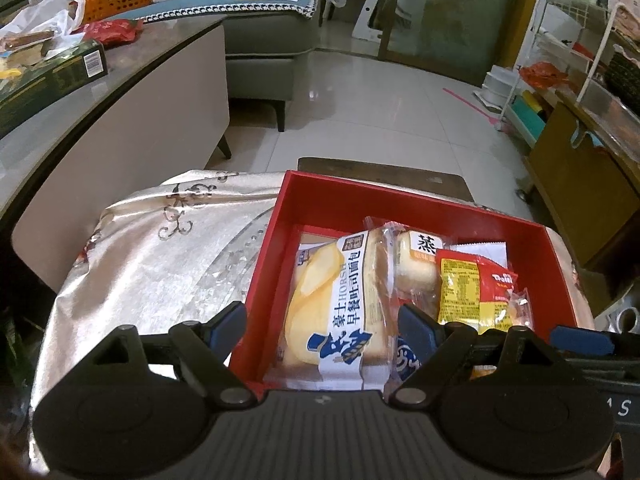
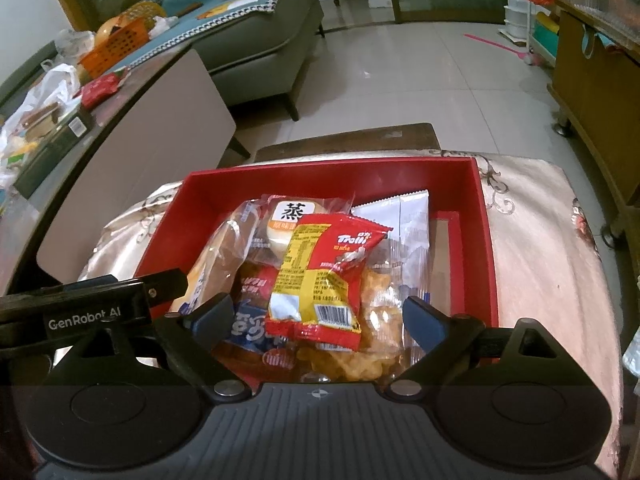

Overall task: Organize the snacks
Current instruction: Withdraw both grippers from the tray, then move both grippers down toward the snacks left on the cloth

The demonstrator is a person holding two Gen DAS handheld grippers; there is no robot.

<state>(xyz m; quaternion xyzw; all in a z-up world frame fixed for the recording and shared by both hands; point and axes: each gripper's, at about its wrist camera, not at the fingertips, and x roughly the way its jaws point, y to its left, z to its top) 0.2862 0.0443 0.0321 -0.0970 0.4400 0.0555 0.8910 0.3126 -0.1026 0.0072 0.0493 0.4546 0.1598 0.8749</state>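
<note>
Left tongs [image 1: 322, 320] we see spread, straddling the bread pack without pressing it; right tongs [image 2: 318, 314] released wide over the red-and-yellow Trolli candy bag [image 2: 320, 272], pads clear of it. Both hang above the red rectangular cardboard box [image 2: 486, 240]. Inside it: blue-and-white wrapped sliced toast bread pack [image 1: 340, 304] at the left wall, clear-wrapped steamed cake [image 2: 288, 220] behind, white foil sachet [image 2: 400, 208] farther back. Box sits on the desk's cream embroidered satin cloth [image 1: 160, 248]. Beyond, white tiled floor [image 1: 380, 92].
</note>
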